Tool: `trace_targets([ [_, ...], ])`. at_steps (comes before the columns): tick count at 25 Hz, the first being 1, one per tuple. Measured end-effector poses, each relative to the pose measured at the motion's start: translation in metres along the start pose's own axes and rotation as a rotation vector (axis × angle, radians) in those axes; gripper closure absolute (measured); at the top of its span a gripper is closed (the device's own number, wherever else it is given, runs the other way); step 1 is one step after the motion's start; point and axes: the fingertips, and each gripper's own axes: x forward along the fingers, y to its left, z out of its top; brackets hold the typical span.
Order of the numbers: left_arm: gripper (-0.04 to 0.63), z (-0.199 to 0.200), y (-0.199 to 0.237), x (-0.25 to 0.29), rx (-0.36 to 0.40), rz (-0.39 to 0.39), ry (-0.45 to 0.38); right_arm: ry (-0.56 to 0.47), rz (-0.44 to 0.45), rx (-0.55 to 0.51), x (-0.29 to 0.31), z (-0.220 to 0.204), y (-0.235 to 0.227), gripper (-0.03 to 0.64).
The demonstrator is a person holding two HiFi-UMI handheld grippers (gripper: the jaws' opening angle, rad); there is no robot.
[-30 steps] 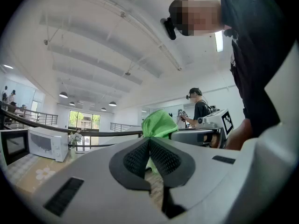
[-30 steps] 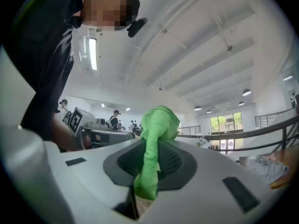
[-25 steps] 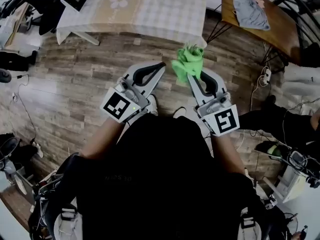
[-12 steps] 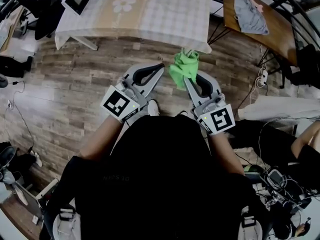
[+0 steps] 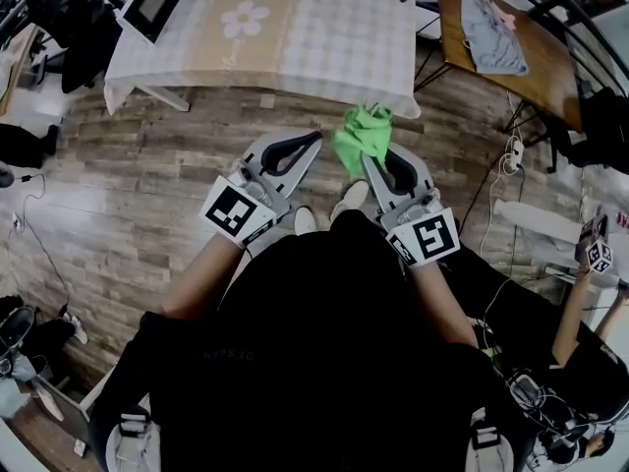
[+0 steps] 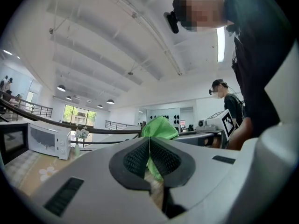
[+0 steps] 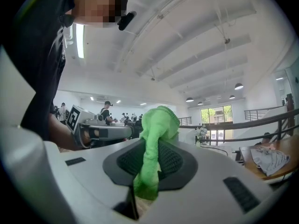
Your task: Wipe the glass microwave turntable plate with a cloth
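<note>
We find the right gripper (image 7: 150, 158) with its fingers clamped on the green cloth (image 5: 362, 134) — a bunched fold stands above them, a tail hangs below. The left gripper (image 6: 149, 148) has its fingers pressed together, nothing between them. Both are held side by side over the wooden floor (image 5: 138, 175), the cloth just off the surface's (image 5: 324, 37) near edge, toward its right corner. A microwave (image 6: 44, 141) stands on that surface.
</note>
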Motion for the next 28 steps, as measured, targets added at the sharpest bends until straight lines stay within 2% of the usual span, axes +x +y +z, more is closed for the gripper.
trace_targets([
  [8,0.575,-0.002,0.039,0.037,0.013,-0.001,0.006,-0.014,-0.005,0.006,0.034,-0.002,-0.046,0.543],
  [18,0.574,0.008,0.099,0.134,0.017,0.006,0.015,0.000,0.030,0.031,0.085,-0.004,-0.157,0.543],
  [28,0.574,0.006,0.151,0.231,0.001,0.064,0.061,0.050,0.084,0.069,0.124,-0.017,-0.262,0.543],
])
